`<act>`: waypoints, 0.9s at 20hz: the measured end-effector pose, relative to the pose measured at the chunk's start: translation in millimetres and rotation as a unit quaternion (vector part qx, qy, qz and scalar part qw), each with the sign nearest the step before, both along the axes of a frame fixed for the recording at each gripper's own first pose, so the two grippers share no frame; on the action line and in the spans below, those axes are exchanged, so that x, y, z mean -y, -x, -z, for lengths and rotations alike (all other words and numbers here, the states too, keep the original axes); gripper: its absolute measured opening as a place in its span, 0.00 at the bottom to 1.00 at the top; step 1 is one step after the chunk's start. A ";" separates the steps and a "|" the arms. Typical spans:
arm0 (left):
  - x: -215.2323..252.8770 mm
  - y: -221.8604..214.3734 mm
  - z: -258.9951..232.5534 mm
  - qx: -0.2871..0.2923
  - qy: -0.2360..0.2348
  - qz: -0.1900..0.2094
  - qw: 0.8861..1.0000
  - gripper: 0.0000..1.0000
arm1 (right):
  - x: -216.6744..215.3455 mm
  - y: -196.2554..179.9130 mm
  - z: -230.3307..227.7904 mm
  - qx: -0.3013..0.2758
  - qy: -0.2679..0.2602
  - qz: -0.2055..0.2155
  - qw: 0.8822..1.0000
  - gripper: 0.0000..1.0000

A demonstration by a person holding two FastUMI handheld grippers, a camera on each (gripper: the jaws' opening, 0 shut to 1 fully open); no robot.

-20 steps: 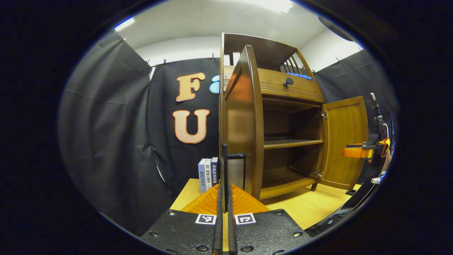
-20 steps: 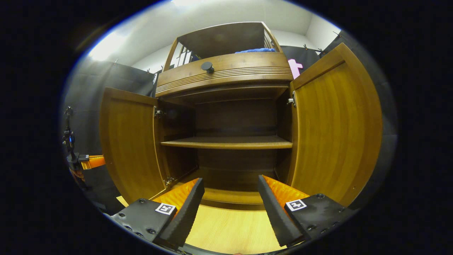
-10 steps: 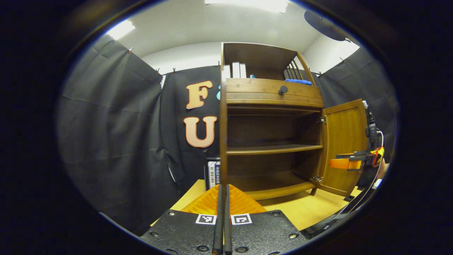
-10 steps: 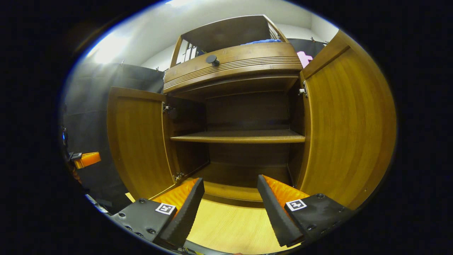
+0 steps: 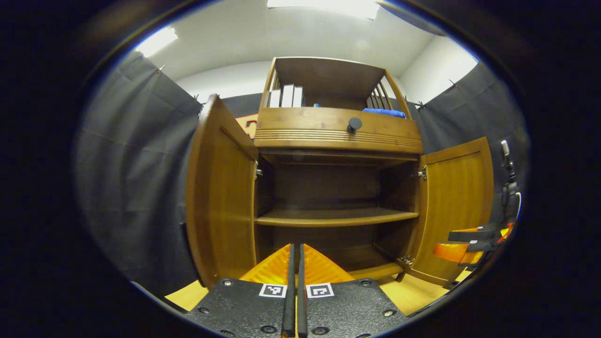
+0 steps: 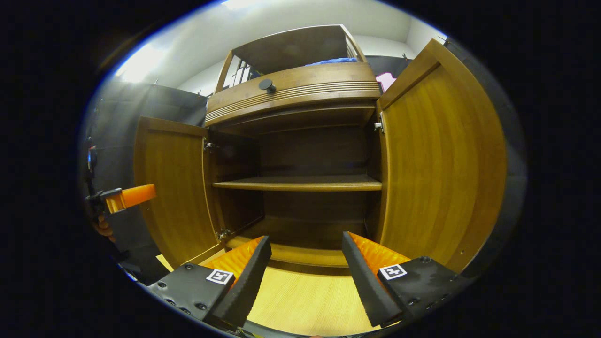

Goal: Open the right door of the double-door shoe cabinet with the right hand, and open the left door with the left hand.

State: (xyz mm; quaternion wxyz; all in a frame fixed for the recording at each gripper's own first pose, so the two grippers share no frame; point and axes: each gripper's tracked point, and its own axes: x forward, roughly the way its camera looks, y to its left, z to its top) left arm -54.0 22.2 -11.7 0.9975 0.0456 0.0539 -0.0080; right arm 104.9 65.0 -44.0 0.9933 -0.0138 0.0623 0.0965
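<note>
I've got the left gripper [image 5: 295, 263] level, fingers pinched together on nothing, aimed at the shoe cabinet [image 5: 335, 136] shelf. Right gripper [image 6: 305, 263] level too, fingers spread wide, empty. Left door [image 5: 218, 197] & right door [image 6: 439, 159] both swung open.

In the right gripper view, the brown wooden cabinet's left door [image 6: 173, 188] at 9 o'clock and right door [image 6: 441, 159] at 3 o'clock flank an open bay; a wooden shelf [image 6: 300, 183] crosses it at 12.

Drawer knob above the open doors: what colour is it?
Black; the drawer knob shows best in the left gripper view.
</note>
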 end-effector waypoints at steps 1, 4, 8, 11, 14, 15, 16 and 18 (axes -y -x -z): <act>10.4 -9.9 4.8 -0.001 0.004 0.005 1.000 0.02 | 1.4 0.1 -1.8 0.005 0.000 0.007 1.000 0.98; 27.3 -26.0 18.3 0.001 0.020 0.013 1.000 0.00 | 5.7 3.7 -3.8 0.014 0.006 0.031 0.999 0.89; 26.0 -35.7 23.4 0.016 0.028 -0.004 0.999 0.02 | 8.3 7.4 -2.7 0.015 0.013 0.050 0.999 0.98; 16.2 -36.4 27.6 0.019 0.022 -0.020 0.999 0.10 | 11.6 5.7 -4.0 0.016 0.007 0.062 0.998 0.98; 5.9 -35.1 31.3 0.011 0.023 -0.028 0.999 0.27 | 18.8 2.8 -4.0 0.015 0.008 0.078 0.997 0.89; 3.3 -33.0 33.8 0.009 0.025 -0.031 0.999 0.37 | 19.6 2.4 -5.0 0.015 0.008 0.080 0.997 0.89; 0.1 -31.9 34.5 0.007 0.026 -0.034 0.999 0.47 | 20.8 1.2 -5.7 0.015 0.008 0.081 0.997 0.89; -1.8 -30.3 37.2 0.001 0.029 -0.034 0.999 0.67 | 21.9 -2.0 -6.1 0.015 0.011 0.083 0.996 0.89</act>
